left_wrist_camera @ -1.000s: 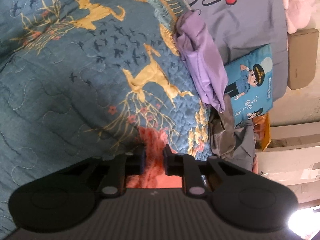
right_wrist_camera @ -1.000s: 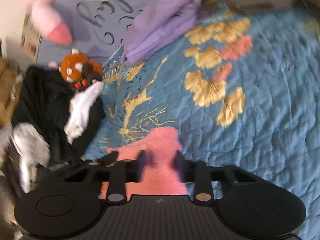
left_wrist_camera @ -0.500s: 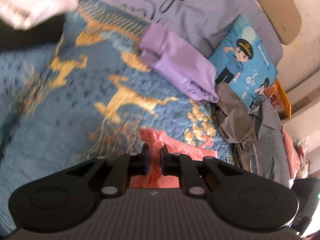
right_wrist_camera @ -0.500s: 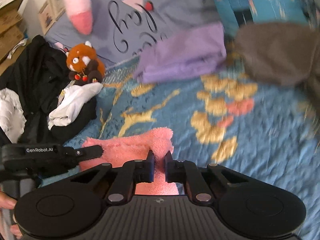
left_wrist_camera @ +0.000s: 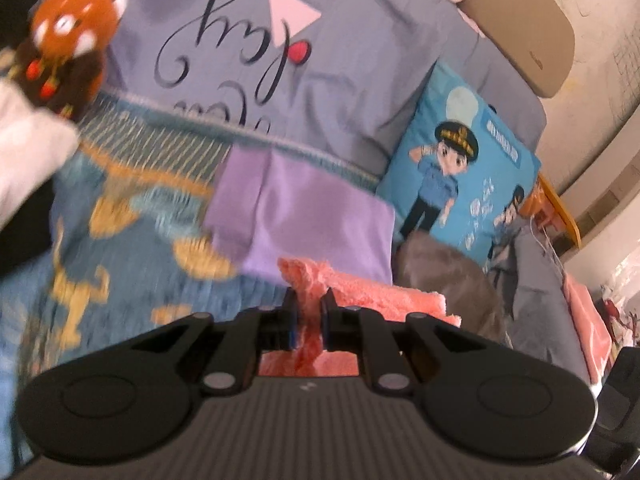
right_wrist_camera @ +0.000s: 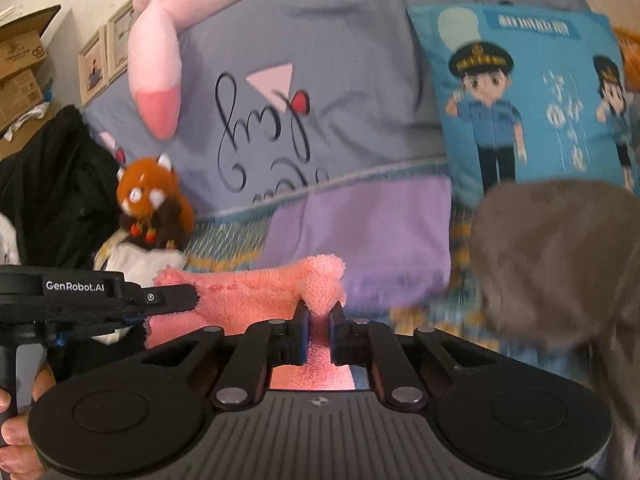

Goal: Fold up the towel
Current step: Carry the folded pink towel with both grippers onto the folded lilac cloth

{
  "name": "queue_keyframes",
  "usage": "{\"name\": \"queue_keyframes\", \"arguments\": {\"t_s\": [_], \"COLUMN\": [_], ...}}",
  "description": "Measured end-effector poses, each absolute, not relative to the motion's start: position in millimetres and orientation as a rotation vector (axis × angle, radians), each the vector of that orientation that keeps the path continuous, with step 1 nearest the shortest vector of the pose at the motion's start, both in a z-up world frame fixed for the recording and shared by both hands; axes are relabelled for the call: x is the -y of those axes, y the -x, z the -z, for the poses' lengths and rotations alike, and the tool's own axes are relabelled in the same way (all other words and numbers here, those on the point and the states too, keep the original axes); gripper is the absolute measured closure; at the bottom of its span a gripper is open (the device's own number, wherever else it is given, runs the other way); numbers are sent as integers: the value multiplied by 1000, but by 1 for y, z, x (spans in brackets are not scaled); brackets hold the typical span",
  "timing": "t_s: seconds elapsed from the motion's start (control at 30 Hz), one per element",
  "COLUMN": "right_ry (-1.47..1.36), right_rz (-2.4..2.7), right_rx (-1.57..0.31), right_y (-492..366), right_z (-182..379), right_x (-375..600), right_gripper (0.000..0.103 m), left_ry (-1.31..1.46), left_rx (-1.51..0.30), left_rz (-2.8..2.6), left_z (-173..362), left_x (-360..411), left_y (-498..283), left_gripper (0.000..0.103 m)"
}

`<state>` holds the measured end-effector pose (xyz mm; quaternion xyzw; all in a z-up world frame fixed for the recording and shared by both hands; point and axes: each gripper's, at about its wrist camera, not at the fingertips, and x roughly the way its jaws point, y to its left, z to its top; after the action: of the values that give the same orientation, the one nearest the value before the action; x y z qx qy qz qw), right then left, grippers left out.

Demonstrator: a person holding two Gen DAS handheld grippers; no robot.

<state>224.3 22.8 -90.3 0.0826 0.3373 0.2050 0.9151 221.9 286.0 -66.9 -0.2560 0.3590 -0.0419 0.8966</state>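
A fluffy pink towel [right_wrist_camera: 256, 288] is held up off the blue quilted bedspread [left_wrist_camera: 132, 248], stretched between both grippers. My right gripper [right_wrist_camera: 319, 309] is shut on the towel's right corner, which bunches above its fingertips. My left gripper [left_wrist_camera: 309, 296] is shut on the other corner of the towel [left_wrist_camera: 372, 294]. In the right wrist view the left gripper [right_wrist_camera: 196, 294] comes in from the left edge, clamped on the towel's far end, with a person's hand [right_wrist_camera: 16, 436] on its handle.
A purple folded cloth [right_wrist_camera: 360, 236] lies just beyond the towel. Behind it stand a grey-blue pillow with script [right_wrist_camera: 304, 112], a cartoon officer cushion [right_wrist_camera: 516, 96] and a red panda plush [right_wrist_camera: 150, 200]. Grey clothing [right_wrist_camera: 556, 256] is heaped at right, black clothing [right_wrist_camera: 52, 184] at left.
Both grippers have risen and tilted forward, lifting the pink towel off the bedspread. The views have swung from the bedspread up to the pillows.
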Motion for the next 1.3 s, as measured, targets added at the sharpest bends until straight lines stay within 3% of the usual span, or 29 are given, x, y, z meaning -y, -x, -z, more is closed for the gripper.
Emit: {"name": "queue_keyframes", "arguments": {"t_s": [0.27, 0.67, 1.3], "right_ry": [-140, -134, -167], "right_rz": [-393, -299, -250], "right_rx": [-666, -725, -812], "right_y": [-319, -420, -452], "right_z": [77, 104, 150], "right_x": [-35, -36, -32], "right_gripper": [94, 94, 93], "left_ry": [427, 318, 232], "left_rx": [-711, -786, -860], "left_rz": [57, 33, -5], "left_z": [52, 93, 148], "left_x": [-289, -259, -239], "left_y": [-339, -468, -501], "left_gripper": [91, 91, 90]}}
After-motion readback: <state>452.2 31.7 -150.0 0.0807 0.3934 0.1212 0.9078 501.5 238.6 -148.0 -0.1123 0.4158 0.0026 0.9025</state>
